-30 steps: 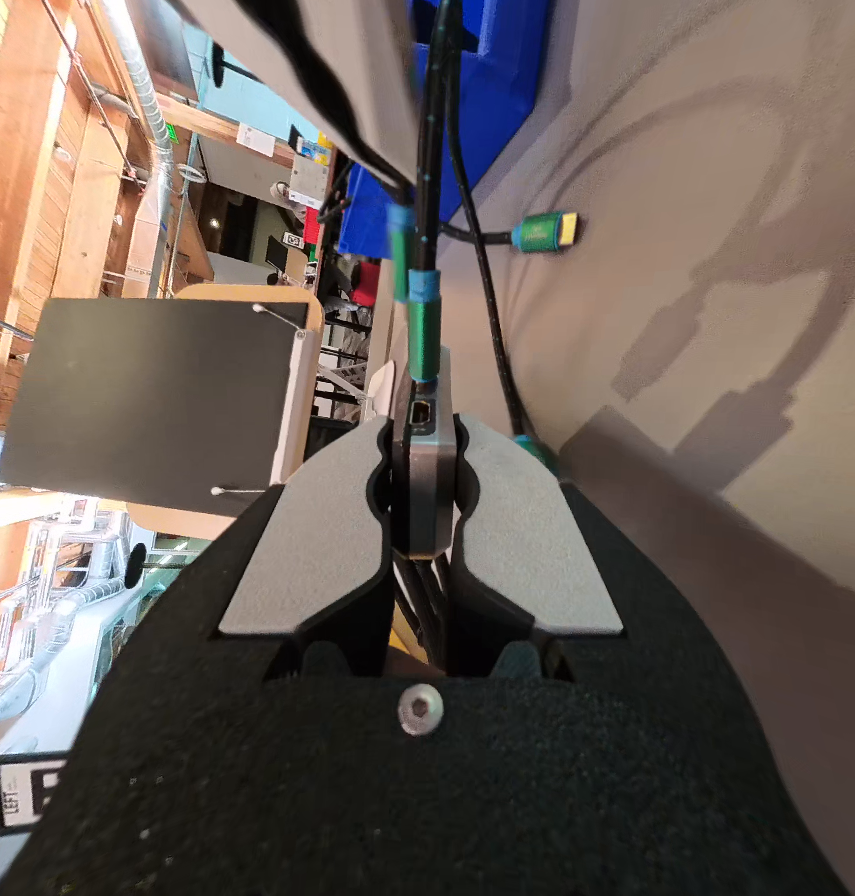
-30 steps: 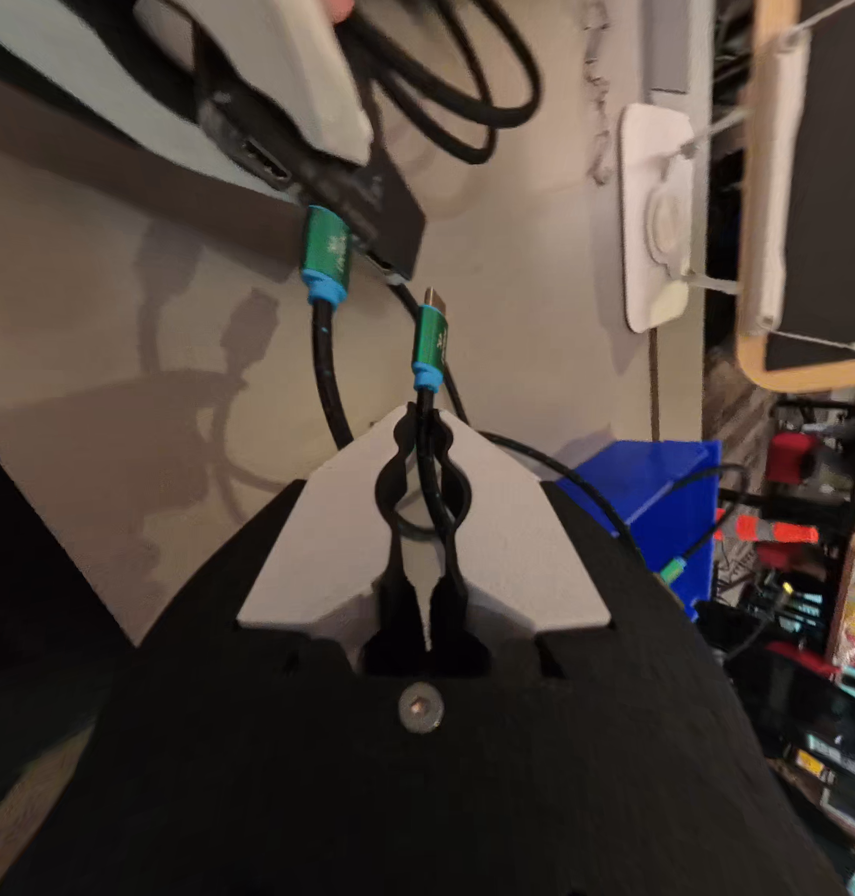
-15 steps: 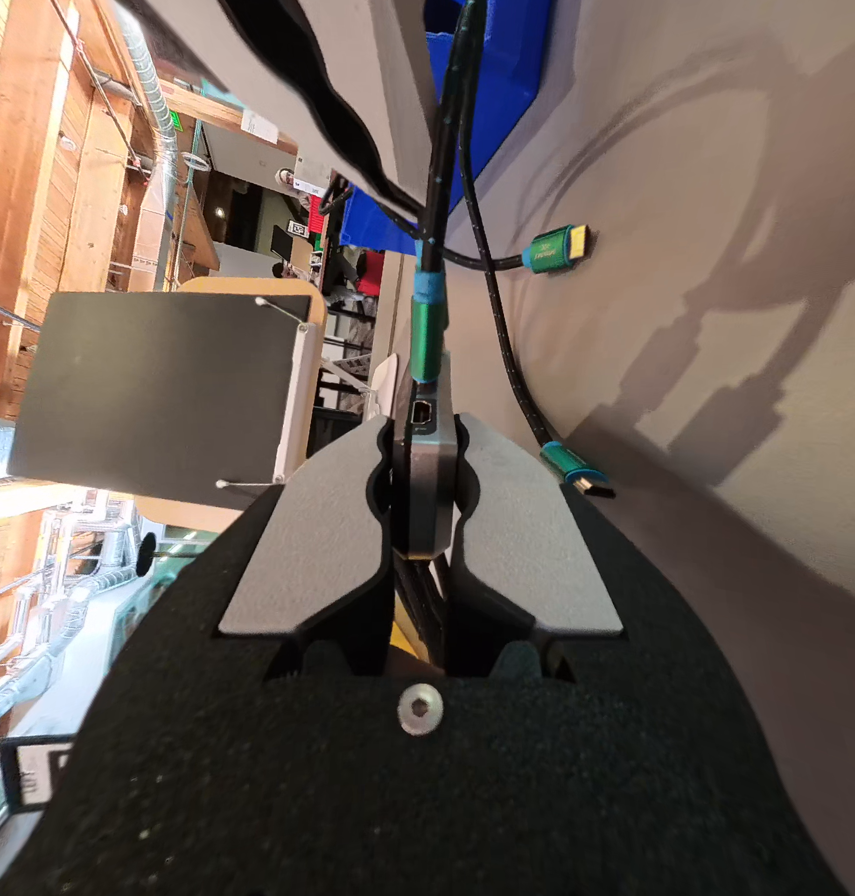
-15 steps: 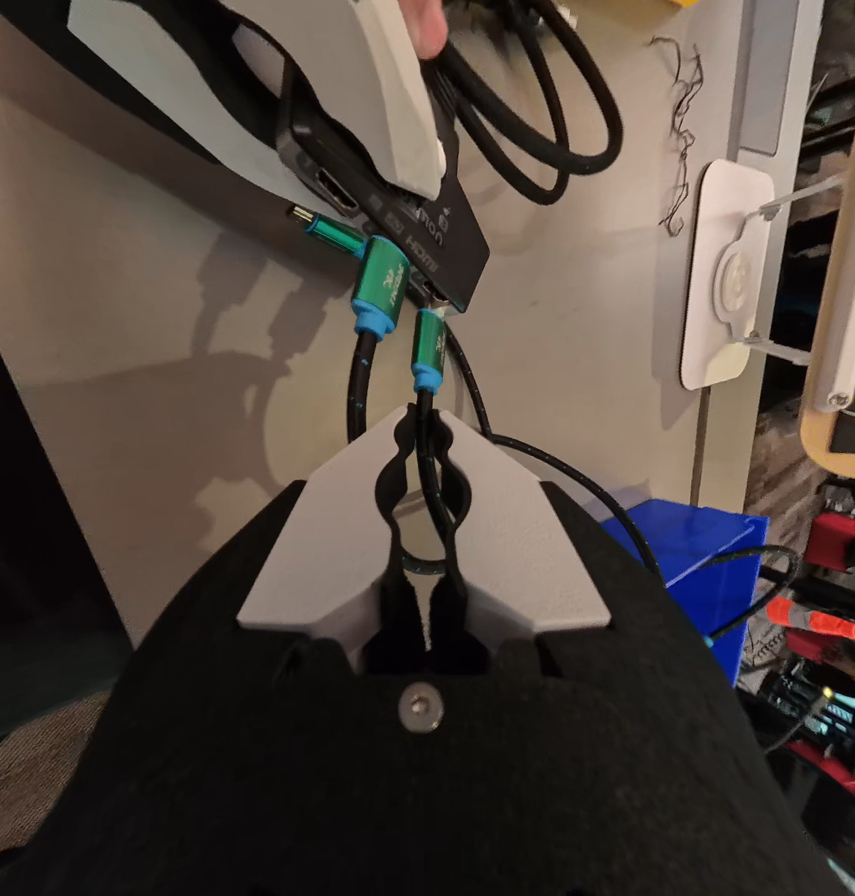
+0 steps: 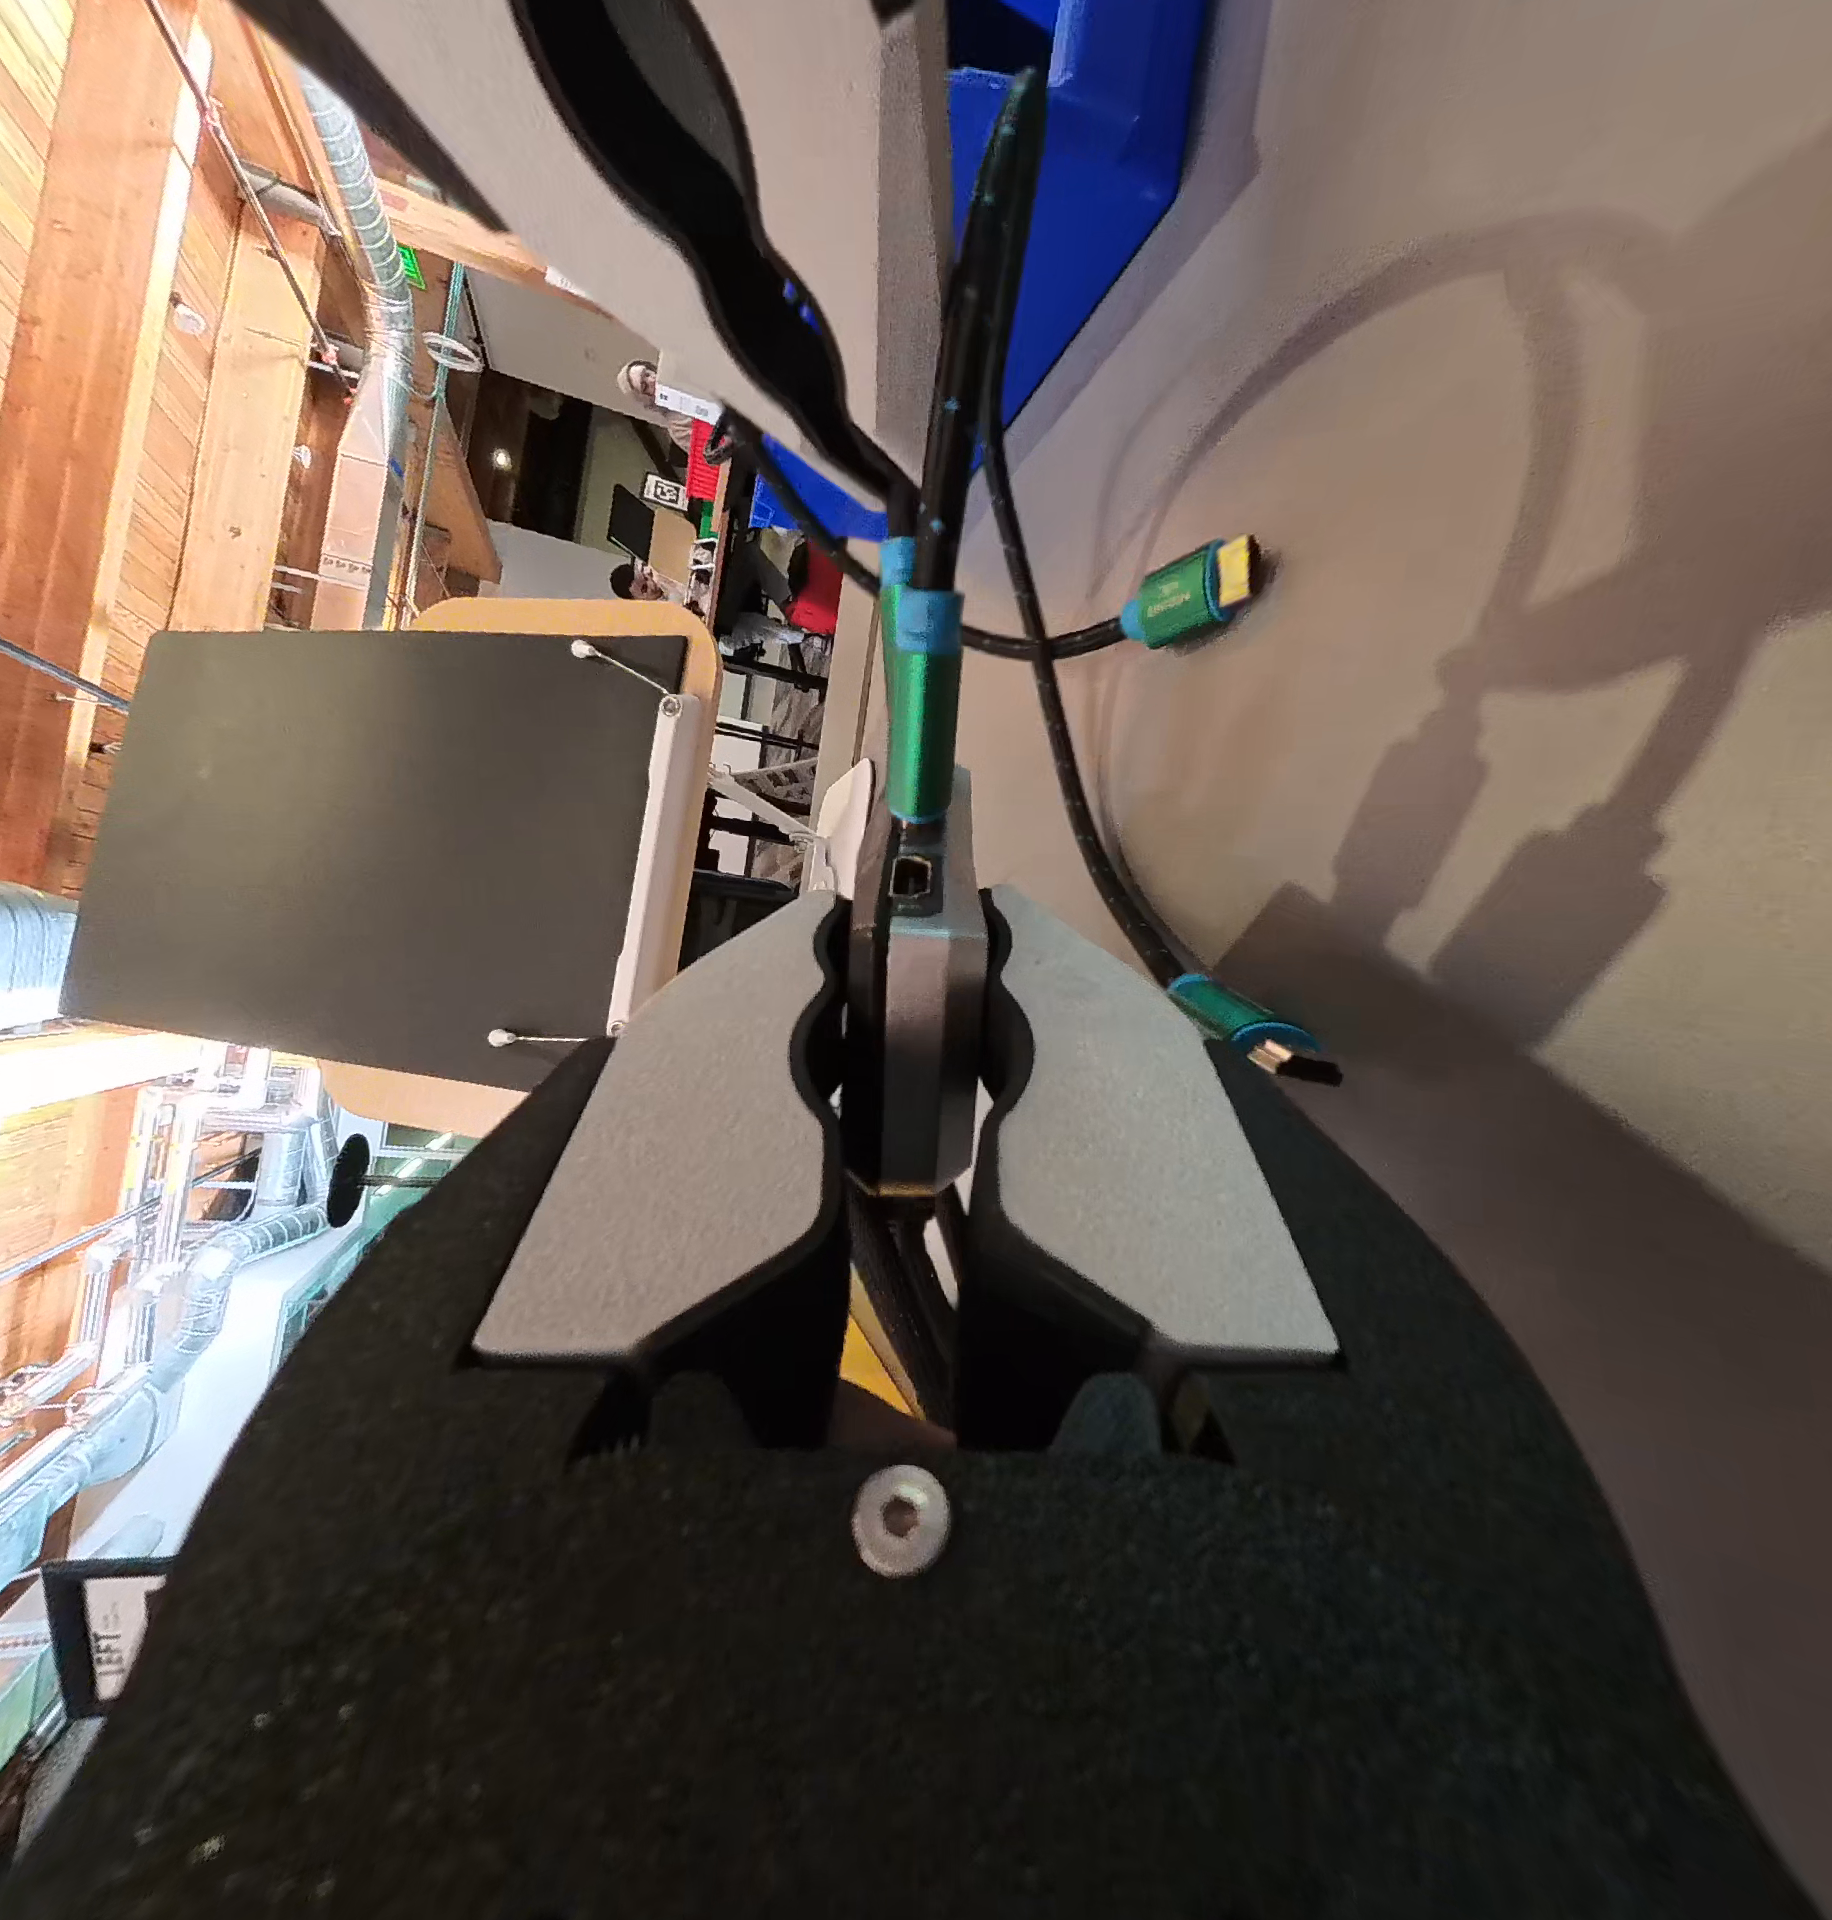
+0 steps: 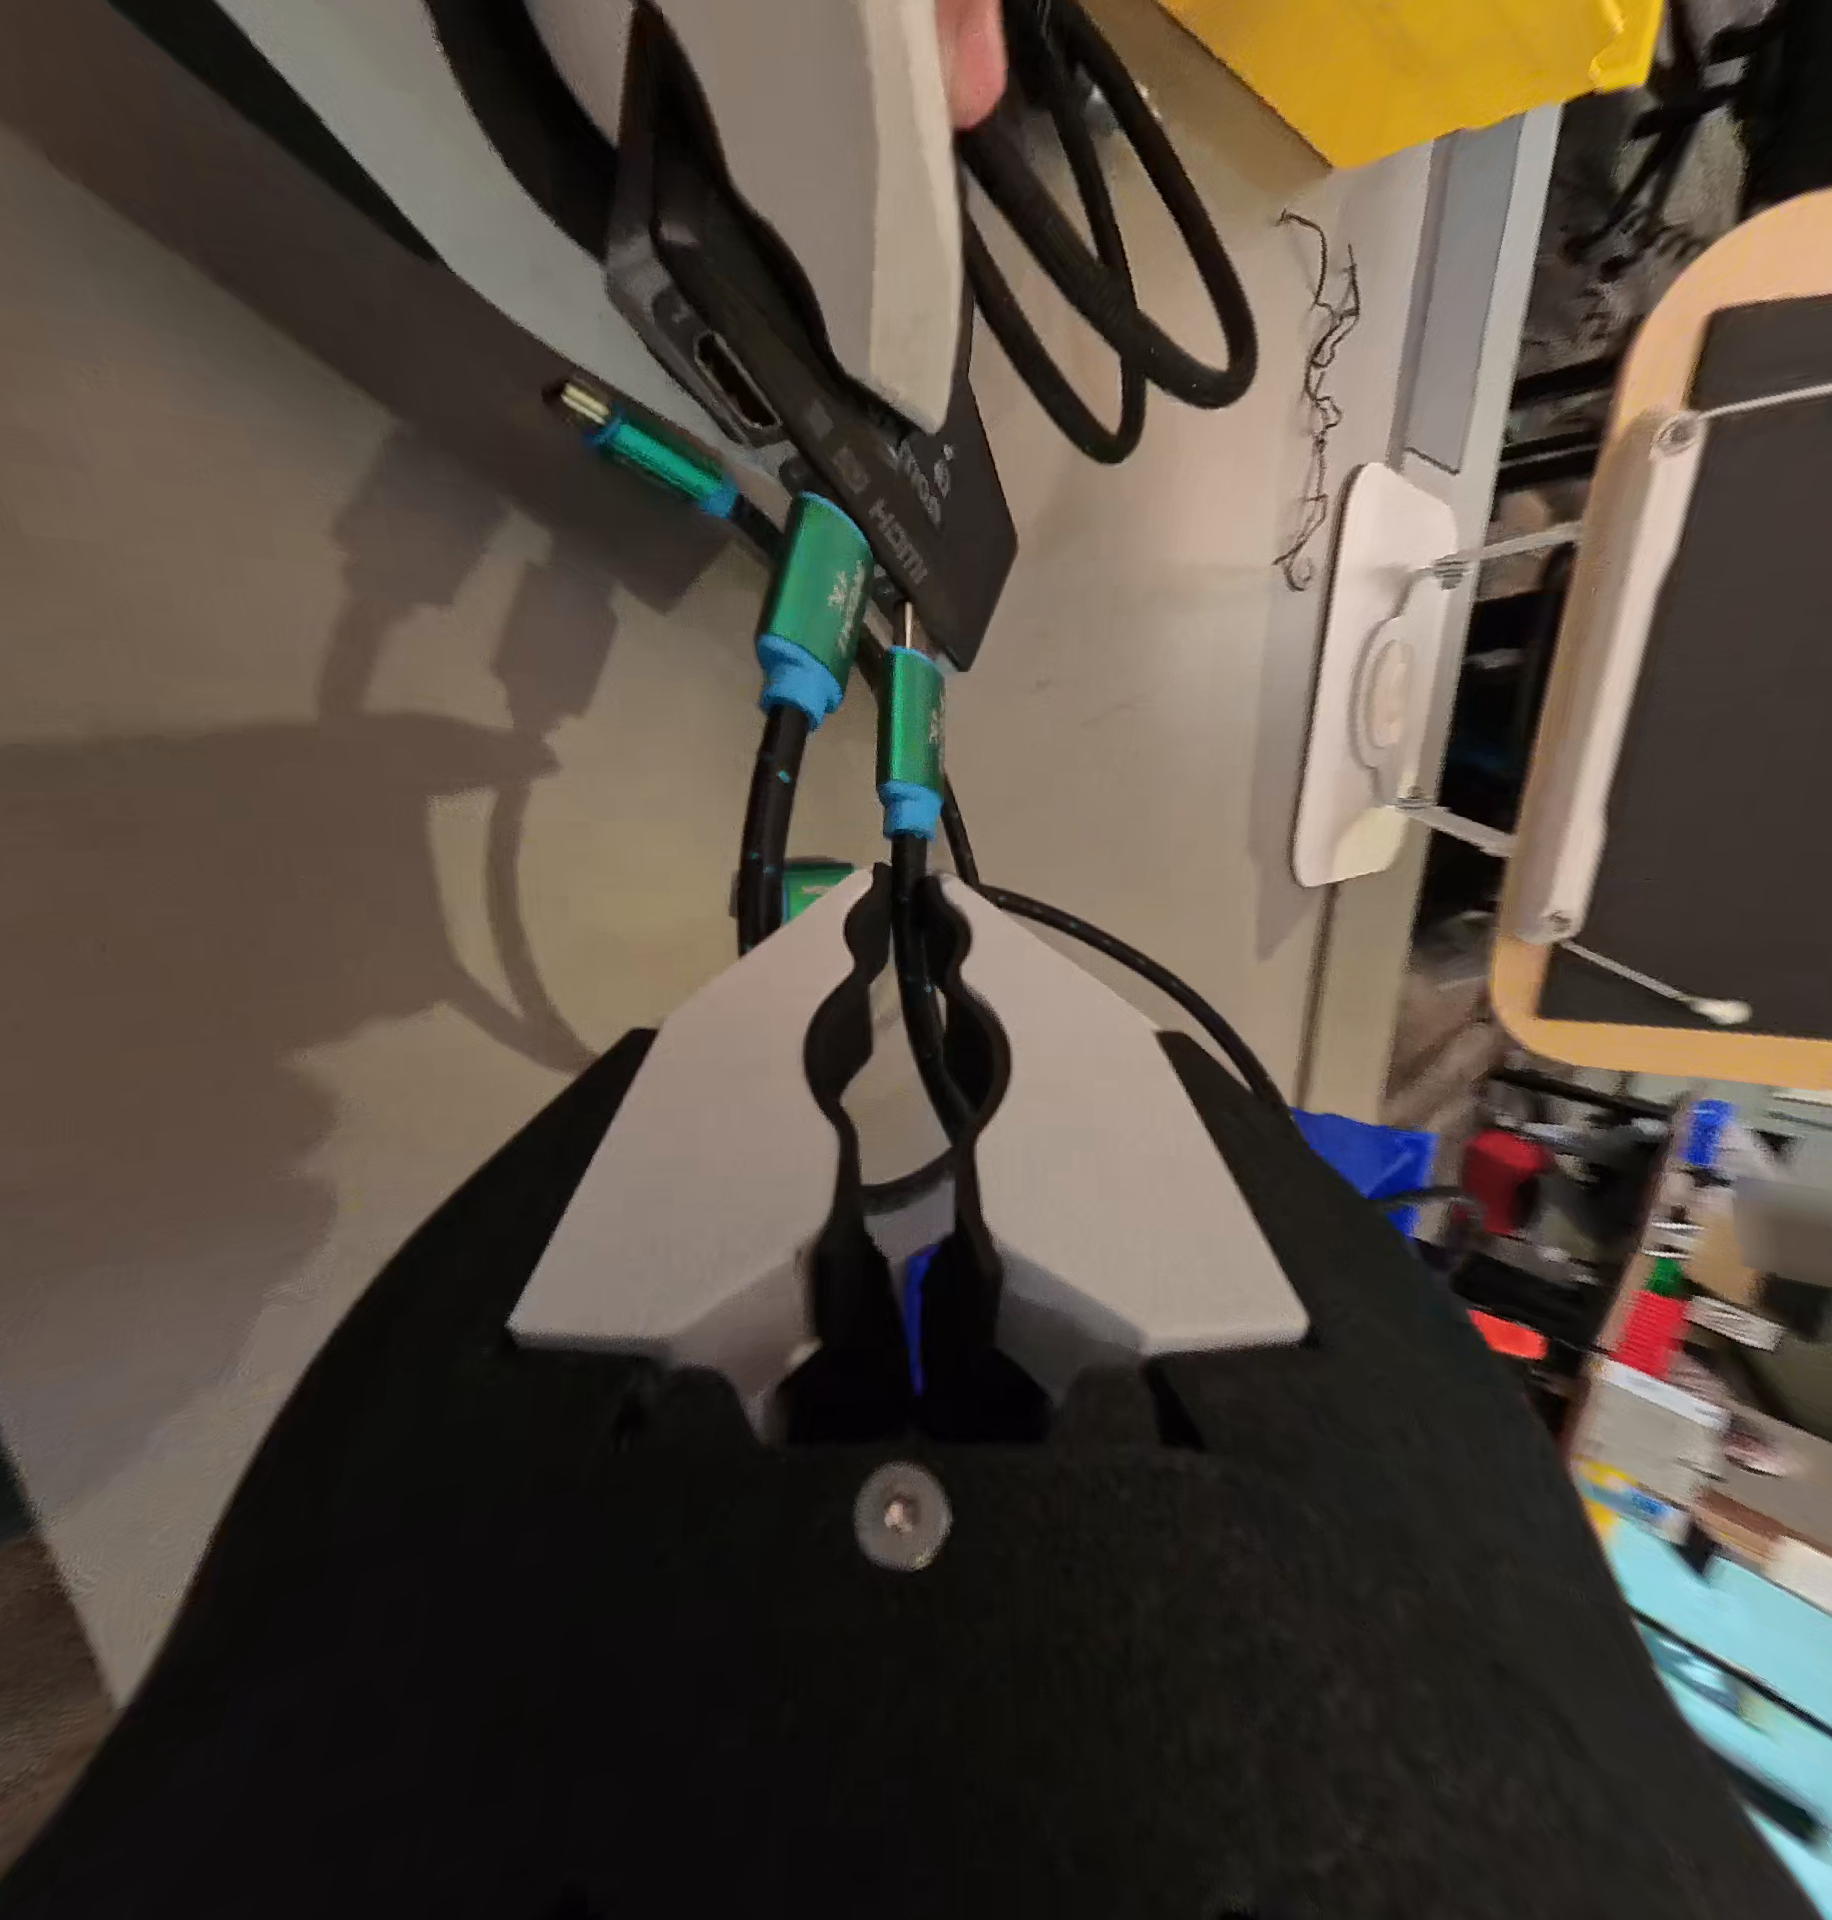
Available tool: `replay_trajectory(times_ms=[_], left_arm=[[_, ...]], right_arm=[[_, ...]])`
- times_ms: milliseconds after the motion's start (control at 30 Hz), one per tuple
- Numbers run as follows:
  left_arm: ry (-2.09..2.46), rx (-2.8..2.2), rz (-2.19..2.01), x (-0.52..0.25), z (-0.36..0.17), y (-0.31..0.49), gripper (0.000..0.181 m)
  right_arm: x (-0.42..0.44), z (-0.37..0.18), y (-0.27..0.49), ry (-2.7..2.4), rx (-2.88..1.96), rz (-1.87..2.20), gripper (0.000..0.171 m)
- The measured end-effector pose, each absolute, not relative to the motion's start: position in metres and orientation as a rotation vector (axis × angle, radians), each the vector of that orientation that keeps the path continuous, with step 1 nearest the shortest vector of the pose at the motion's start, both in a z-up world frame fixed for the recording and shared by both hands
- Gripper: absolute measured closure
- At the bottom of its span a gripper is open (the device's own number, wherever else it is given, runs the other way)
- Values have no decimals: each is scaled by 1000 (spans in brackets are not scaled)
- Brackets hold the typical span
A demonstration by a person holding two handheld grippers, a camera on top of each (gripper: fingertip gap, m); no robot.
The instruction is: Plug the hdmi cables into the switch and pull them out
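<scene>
My left gripper (image 5: 912,904) is shut on the dark switch (image 5: 917,1039), held on edge above the table. A green HDMI plug (image 5: 922,717) sits in its far end beside an empty port (image 5: 907,873). In the right wrist view the switch (image 6: 953,540) shows another empty port (image 6: 735,390) and the large green plug (image 6: 818,592) plugged in. My right gripper (image 6: 901,883) is shut on a thin black cable (image 6: 917,997). Its small green plug (image 6: 912,727) has its metal tip at the switch's edge, part of the tip still showing.
Two loose green plugs lie on the grey table (image 5: 1514,727): one gold-tipped (image 5: 1187,597), one by my left gripper's right finger (image 5: 1239,1023). A blue bin (image 5: 1078,187) stands behind. Coiled black cable (image 6: 1130,312), a white pad (image 6: 1379,675) and a black board (image 6: 1722,675) are to the right. One gripper's finger ends stand about 7 cm off the other's.
My right gripper has carried the small green plug up to the switch; its tip, apart from the switch before, now meets the switch's edge. The left gripper keeps its hold.
</scene>
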State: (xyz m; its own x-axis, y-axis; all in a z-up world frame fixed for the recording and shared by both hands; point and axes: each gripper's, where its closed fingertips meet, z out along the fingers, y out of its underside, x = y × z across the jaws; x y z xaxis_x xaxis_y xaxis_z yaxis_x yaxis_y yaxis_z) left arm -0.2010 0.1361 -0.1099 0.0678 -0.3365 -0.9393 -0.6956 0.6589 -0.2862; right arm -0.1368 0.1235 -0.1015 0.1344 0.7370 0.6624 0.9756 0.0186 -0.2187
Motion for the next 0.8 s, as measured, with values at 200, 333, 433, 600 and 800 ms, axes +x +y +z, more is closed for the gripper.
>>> replay_trajectory(times_ms=[200, 333, 433, 600, 800], left_arm=[[1526, -867, 355, -202, -107, 136, 161], [1510, -823, 390, -202, -101, 132, 162], [1521, -795, 421, -196, -102, 129, 161], [1507, -857, 364, -194, -107, 132, 160], [1467, -919, 297, -196, -106, 135, 160]], right_arm=[[-142, -97, 122, -1733, -1608, -531, 166], [-143, -95, 121, -1726, -1592, -457, 166], [-141, -104, 121, -1723, -1645, -329, 165], [-139, -103, 125, -1601, -1728, -102, 158], [-141, -61, 125, -1422, -1640, -57, 143]])
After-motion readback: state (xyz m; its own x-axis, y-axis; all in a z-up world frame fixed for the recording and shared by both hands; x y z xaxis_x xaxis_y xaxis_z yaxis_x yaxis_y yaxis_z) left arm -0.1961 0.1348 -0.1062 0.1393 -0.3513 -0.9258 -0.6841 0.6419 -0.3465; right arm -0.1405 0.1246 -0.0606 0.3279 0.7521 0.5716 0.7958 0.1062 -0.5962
